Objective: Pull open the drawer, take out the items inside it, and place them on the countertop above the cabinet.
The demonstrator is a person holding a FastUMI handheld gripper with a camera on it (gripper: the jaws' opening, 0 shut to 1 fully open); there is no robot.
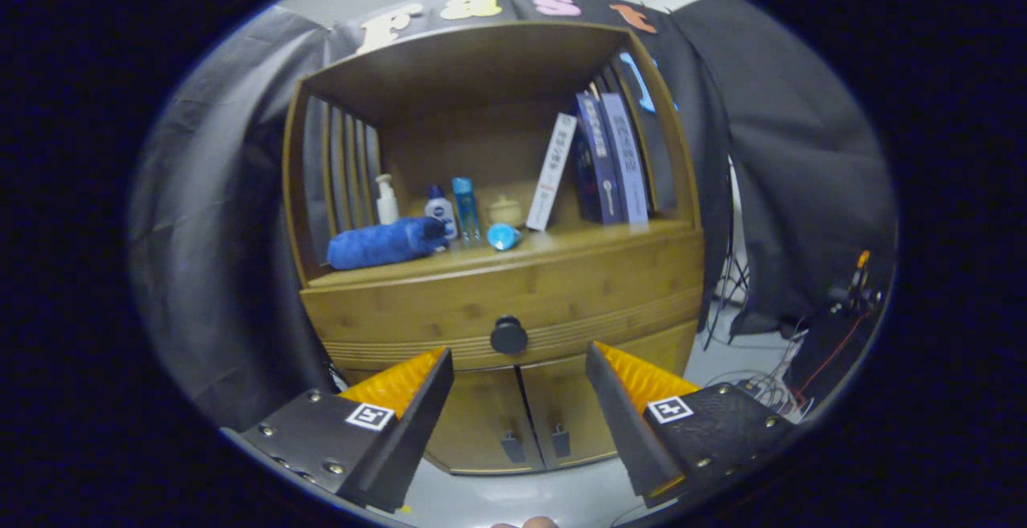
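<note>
A wooden cabinet stands ahead of me, its drawer (513, 295) closed flush, with a round dark knob (509, 335) at the middle of its front. My gripper (517, 359) is open, its fingers spread wide. The knob sits just beyond the fingertips, roughly midway between them, and nothing is held. Above the drawer is the countertop (578, 241), a shelf surface bearing a rolled blue towel (385, 243), a pump bottle (387, 201), a small white bottle (440, 212), a blue tube (464, 207), a small cream jar (505, 210) and a light-blue round object (503, 236).
Several books (606, 160) lean at the countertop's right, one white book (552, 172) tilted against them. Slats line the alcove's left wall. Below the drawer are two cabinet doors (521, 424) with small handles. Tripod legs and cables (762, 351) lie on the floor to the right.
</note>
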